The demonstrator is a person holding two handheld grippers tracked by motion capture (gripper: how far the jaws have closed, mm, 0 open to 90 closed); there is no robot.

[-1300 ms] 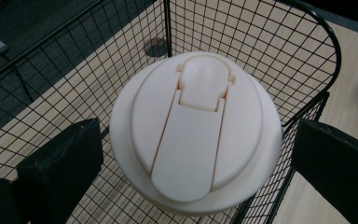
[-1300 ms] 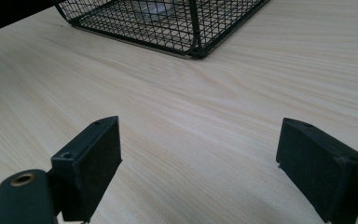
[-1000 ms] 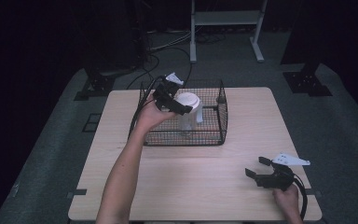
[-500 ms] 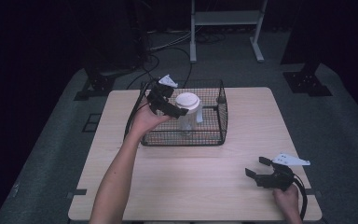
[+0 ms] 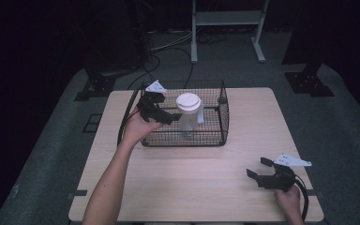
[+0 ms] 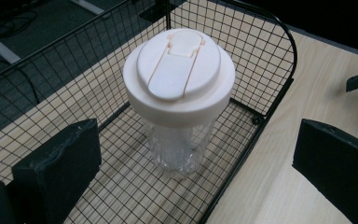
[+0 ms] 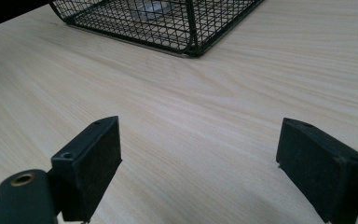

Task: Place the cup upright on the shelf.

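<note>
A clear bottle (image 5: 188, 110) with a white flip lid stands upright inside a black wire basket (image 5: 225, 112) at the back middle of the table. My left gripper (image 5: 161, 112) hovers at the basket's left end, just left of the bottle, open and holding nothing. In the left gripper view the bottle (image 6: 179, 79) stands ahead between the wide-apart jaws of the left gripper (image 6: 200, 135), untouched, on the floor of the basket (image 6: 279, 42). My right gripper (image 5: 258, 167) rests open near the table's front right corner. In the right gripper view, bare wood lies under the right gripper (image 7: 203, 133).
The light wooden table (image 5: 192, 178) is bare between the basket and the right gripper. In the right gripper view a corner of the basket (image 7: 168, 23) lies ahead. Dark floor, cables and a metal stand frame (image 5: 225, 28) lie beyond the table's far edge.
My left gripper has drawn back to the left, away from the bottle, which stays standing in the basket. The right gripper has not moved.
</note>
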